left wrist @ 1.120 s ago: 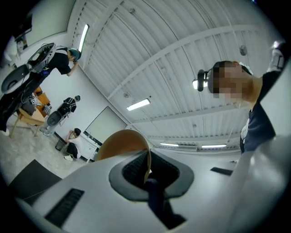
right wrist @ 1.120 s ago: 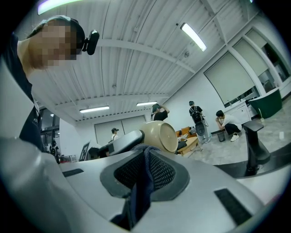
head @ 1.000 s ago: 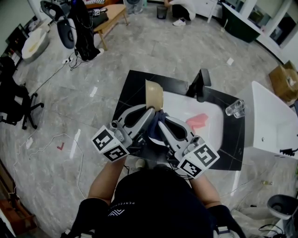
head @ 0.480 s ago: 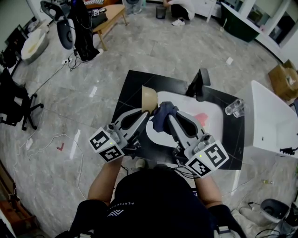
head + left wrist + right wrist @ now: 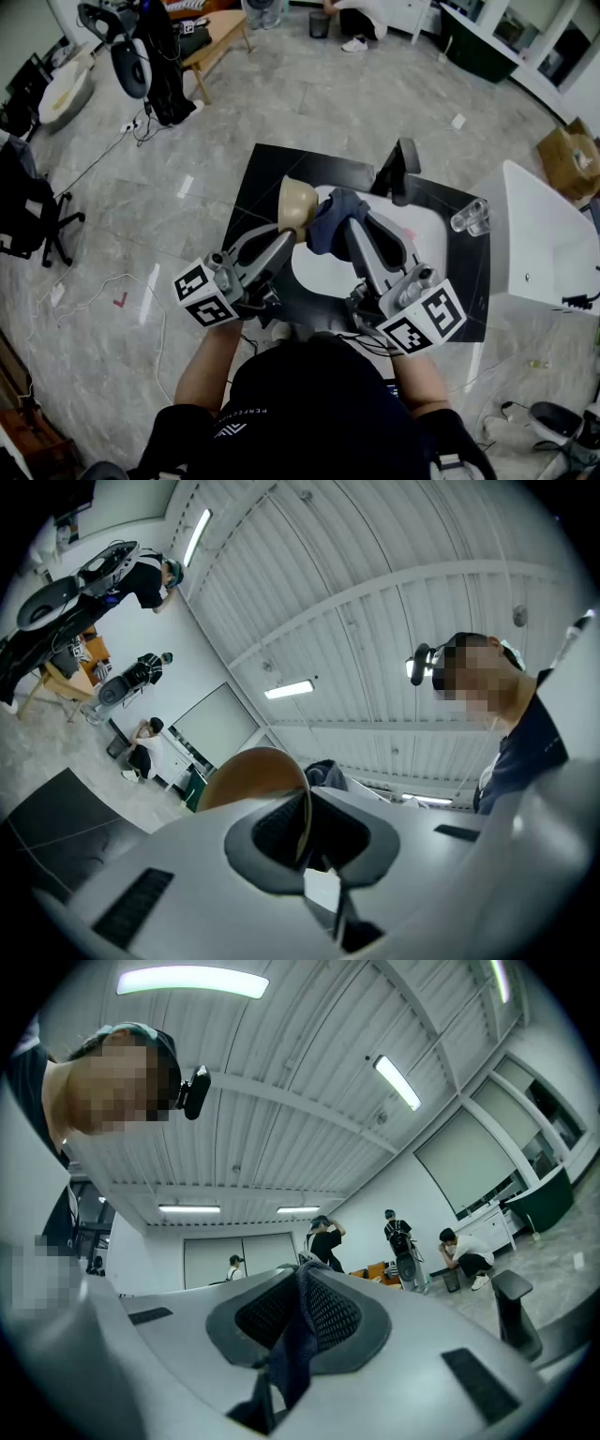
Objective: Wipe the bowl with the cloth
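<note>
Bowl (image 5: 298,202) is in the air over the surface (image 5: 272,173), tipped up on edge and gripped at the rim by the left tongs (image 5: 292,228). The left gripper view shows the jaws clenched on the thin tan wall, one pad on each side. The cloth (image 5: 333,216) is dark blue and bunched, clamped in the right tongs (image 5: 349,223). The right gripper view shows fabric squeezed between the pads with a tail hanging below. From the head view the wad sits just beside the bowl's right edge. It looks like contact, but I can't confirm. My read is that the wipe itself is in hand: cloth at the bowl, both held up over the white mat (image 5: 323,272). The next move calls for pressing the wad against the bowl wall and sweeping it round, with the left side holding firm and rolling the bowl to present fresh area. Keep the push light, since a rim pinch on a thin wall will probably twist or slip under side load. As for contents, the bowl shows nothing in it on the parts visible, though the cloth and tongs cover some of it. A clear glass (image 5: 469,217) stands at the right edge of the surface, well apart from the work. It looks empty but is too small to be sure. A black stand (image 5: 401,169) is at the far edge, out of the way.
</note>
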Demonstrator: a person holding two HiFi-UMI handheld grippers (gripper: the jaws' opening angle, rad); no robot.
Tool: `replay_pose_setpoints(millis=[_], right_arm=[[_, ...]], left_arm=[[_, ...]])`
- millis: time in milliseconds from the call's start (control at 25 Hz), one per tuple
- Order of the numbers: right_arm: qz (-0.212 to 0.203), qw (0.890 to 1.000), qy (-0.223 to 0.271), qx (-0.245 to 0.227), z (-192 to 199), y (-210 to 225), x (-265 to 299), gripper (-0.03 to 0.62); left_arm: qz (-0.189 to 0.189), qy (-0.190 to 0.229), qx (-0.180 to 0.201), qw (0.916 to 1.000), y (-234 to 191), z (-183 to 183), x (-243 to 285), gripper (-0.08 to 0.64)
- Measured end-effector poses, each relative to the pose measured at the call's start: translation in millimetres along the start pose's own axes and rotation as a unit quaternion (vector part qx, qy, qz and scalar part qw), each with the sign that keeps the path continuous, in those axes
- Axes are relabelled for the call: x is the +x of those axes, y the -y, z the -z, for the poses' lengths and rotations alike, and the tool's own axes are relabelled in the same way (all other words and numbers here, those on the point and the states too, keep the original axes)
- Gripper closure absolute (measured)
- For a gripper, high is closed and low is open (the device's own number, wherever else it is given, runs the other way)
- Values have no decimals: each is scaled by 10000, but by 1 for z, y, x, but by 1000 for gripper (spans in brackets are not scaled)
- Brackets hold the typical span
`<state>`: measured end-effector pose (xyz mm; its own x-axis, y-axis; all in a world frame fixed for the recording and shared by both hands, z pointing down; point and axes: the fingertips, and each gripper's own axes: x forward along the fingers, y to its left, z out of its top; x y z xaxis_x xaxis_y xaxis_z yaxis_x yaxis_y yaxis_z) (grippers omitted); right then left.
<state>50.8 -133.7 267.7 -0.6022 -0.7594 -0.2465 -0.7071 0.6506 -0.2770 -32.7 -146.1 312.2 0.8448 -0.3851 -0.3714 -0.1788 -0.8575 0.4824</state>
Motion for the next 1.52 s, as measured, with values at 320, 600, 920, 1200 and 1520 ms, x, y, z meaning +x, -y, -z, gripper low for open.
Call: replay_pose_setpoints(millis=[320,600,920,1200,1520], right_arm=[[79,9992,-106,-389,17,2,8,535],[301,9983,-87,-491,19,13,7,535],[620,9970,-183,-422,28,29,1,535],[663,9966,-390,-308,39,33,2,535],[536,9963,-660,-127,52,28,4,535]], left_arm=[[580,-221,-326,9975,19,9,10,540],[807,-334,-355,9955,25,8,9,540],[994,-89,-553,9935,30,5,10,540],[1058,-1,-532,9930,30,0,10,538],[918,163,-484,9945,24,-4,6,538]])
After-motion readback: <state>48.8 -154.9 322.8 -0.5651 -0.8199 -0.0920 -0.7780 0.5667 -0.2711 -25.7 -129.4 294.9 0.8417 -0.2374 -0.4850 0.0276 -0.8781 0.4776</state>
